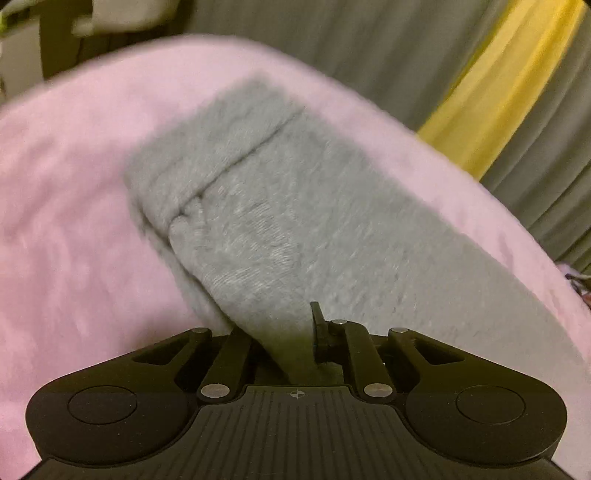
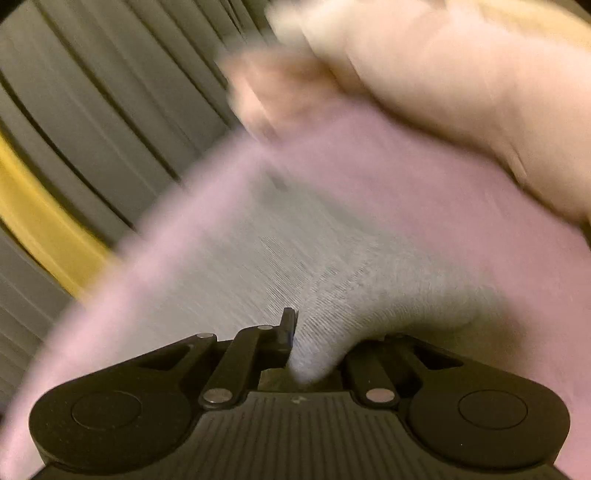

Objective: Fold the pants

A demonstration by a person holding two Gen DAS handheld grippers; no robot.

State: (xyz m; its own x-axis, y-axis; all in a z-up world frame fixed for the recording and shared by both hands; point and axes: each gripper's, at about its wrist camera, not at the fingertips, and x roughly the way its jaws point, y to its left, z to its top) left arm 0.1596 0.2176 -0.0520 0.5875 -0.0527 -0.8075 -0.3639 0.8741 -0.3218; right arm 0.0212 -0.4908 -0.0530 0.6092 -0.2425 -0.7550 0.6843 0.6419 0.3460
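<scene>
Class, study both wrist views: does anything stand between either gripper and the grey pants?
Nothing visible does. The left gripper and the right gripper are each shut on a fold of the grey pants, which lie on the pink cloth.

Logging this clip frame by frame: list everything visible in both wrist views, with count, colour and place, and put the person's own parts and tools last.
pants: one pair, grey knit, lying on the pink surface, an edge pinched in each gripper
pink cover: one, pink fuzzy cloth, spread under the pants
ribbed surface: one, grey-green, behind the pink cover
yellow band: one, yellow, running across the ribbed surface
blurred pale items: count unclear, off-white, top left of the left wrist view
left gripper: one, black, shut on the pants
right gripper: one, black, shut on the pants
person's arm and hand: one, pale sleeve, blurred, top right of the right wrist view
</scene>
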